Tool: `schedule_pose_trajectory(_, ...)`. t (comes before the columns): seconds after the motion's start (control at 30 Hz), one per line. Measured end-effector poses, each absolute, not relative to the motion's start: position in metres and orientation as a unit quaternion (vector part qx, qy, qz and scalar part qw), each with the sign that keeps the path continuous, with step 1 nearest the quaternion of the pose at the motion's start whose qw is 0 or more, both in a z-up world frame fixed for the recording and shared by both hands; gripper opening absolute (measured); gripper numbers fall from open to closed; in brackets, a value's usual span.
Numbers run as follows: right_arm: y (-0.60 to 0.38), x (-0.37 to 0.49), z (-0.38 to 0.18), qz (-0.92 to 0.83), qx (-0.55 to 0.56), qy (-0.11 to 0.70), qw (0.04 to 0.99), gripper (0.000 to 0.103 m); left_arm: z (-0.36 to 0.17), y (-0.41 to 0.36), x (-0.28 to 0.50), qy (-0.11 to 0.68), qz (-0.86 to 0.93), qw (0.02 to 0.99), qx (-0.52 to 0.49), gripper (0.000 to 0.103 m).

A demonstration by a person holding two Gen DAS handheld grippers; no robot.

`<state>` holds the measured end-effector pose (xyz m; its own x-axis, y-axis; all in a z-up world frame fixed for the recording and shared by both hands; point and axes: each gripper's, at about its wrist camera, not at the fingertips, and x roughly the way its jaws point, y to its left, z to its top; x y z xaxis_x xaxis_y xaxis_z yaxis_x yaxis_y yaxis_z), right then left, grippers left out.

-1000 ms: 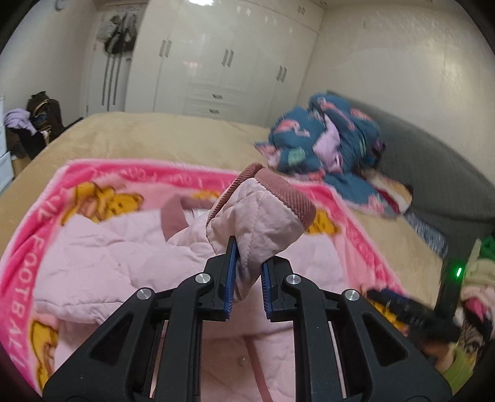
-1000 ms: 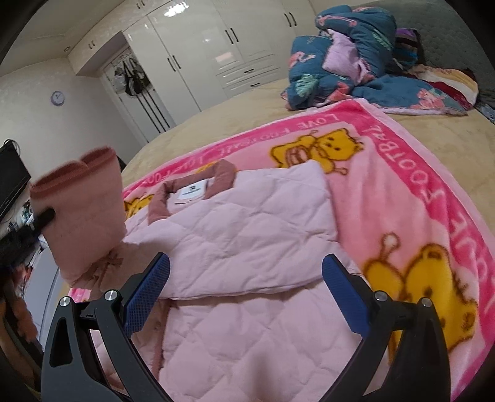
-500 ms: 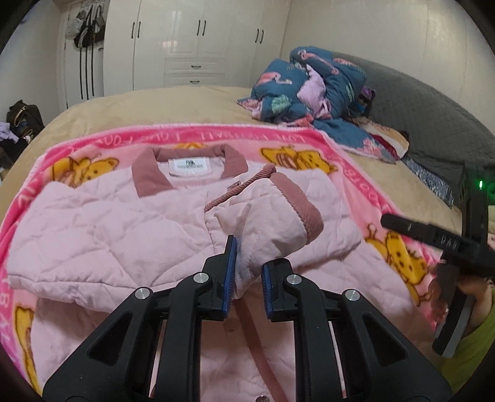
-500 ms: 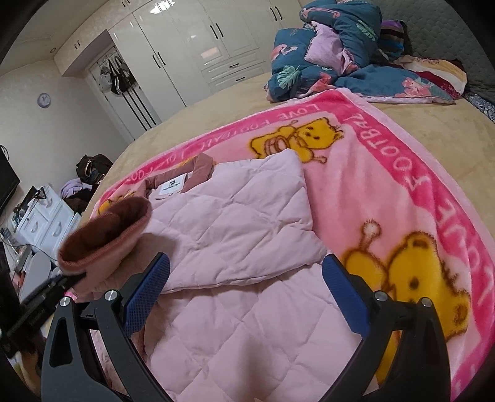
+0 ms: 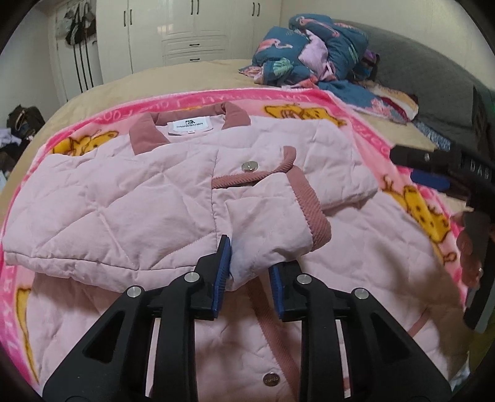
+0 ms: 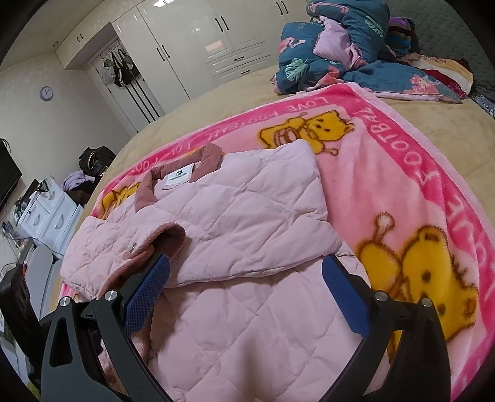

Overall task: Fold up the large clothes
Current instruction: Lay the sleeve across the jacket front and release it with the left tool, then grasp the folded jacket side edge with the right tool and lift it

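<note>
Left wrist view, from left to right: a dark bag (image 5: 23, 119) sits on the floor beyond the bed edge, white wardrobe doors (image 5: 191, 29) fill the far wall, and a pink cartoon-bear blanket (image 5: 433, 216) is spread over the tan bedspread (image 5: 185, 77). On the blanket lies the pink quilted jacket (image 5: 108, 201), collar and label away from the camera, both sleeves folded in across its front. The left-hand sleeve (image 5: 266, 225), with its ribbed dusty-rose cuff, lies on top, and its fabric runs down between the blue pads of the left gripper (image 5: 249, 272). That gripper's jaws have just been opening; a narrow gap shows, the left pad still against the cloth while the right pad stands just clear of it. Farther right, a heap of blue flamingo-print bedding (image 5: 318, 55) rests near the grey headboard (image 5: 433, 86), and the right gripper with the hand (image 5: 473, 253) holding it appears at the frame edge.

Right wrist view: a white drawer unit (image 6: 49, 216) stands at the left, the folded jacket in the middle, blanket at right. The right gripper (image 6: 246, 284) hangs above the jacket's lower front with its jaws spread wide and nothing between them.
</note>
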<state>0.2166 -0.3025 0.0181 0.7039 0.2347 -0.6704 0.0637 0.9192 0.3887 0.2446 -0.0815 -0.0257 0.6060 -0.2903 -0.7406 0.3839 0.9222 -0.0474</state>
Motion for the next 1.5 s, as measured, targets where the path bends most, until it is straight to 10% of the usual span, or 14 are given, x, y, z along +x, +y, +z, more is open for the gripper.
schedule_pose_trajectory(0.67,-0.269,0.222,0.023,0.087,0.189,0.392,0.896,0.098,-0.025,-0.089,0.217,0.377,-0.160,0.895,0.177,0.029)
schedule_pose_trajectory(0.77,-0.269,0.223,0.023,0.089,0.192,0.392,0.895,0.098,-0.024,-0.089,0.215,0.365,-0.121,0.901,0.202,0.094)
schedule_pose_trajectory(1.5,-0.193,0.226,-0.007,0.169,0.218,0.456,0.846,0.098,-0.003,0.027,0.223,0.402,-0.055,0.912,0.058,0.094)
